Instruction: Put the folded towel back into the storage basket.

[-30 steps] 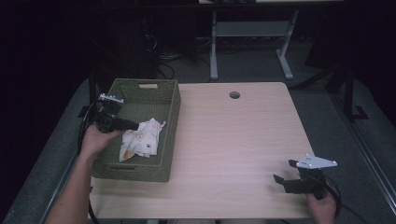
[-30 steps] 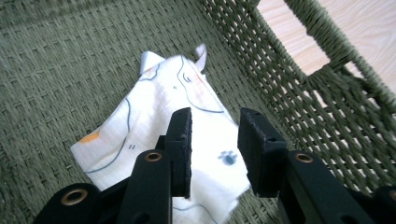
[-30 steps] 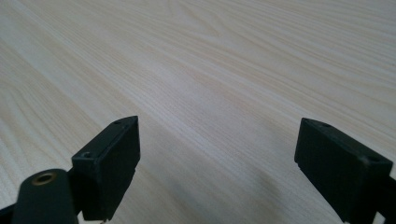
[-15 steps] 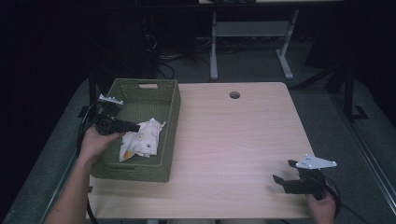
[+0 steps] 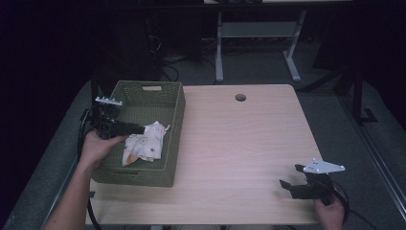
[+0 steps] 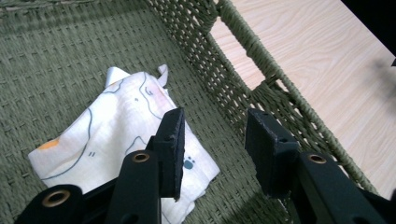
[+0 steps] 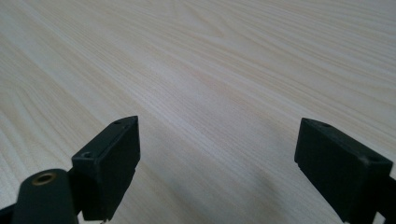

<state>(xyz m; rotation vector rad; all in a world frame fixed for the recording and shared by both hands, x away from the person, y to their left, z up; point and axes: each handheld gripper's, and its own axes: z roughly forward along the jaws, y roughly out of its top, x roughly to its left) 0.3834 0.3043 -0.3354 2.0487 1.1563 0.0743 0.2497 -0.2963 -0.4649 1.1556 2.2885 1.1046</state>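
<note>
High view first: we see a light wooden table [image 5: 239,143] in the middle of the frame, with a green woven basket [image 5: 174,110] on its left part. Inside the basket lies a white cloth [image 5: 143,146] with small coloured marks on it, crumpled and lying close to the basket's right wall. Our left gripper [image 5: 128,128] reaches into the basket from the left side of the frame, and its tips sit right at the cloth's left edge. Our left hand [image 5: 98,146] holds it from behind.

Left gripper view shows us the cloth [image 6: 107,135] flat on the basket floor [image 6: 56,60] in the lower left of the frame. The two black jaws stand a little apart with nothing between them. One jaw hangs over the cloth and the other hangs over bare basket floor, next to the woven wall [image 6: 261,88] with its handle hole.

At the lower right of the high view, our right gripper [image 5: 290,178] rests low over the bare table, well apart from the basket. Our right hand [image 5: 330,211] holds it at the frame's bottom edge.

Right gripper view shows us its jaws spread wide over plain wood [image 7: 210,70], holding nothing.
</note>
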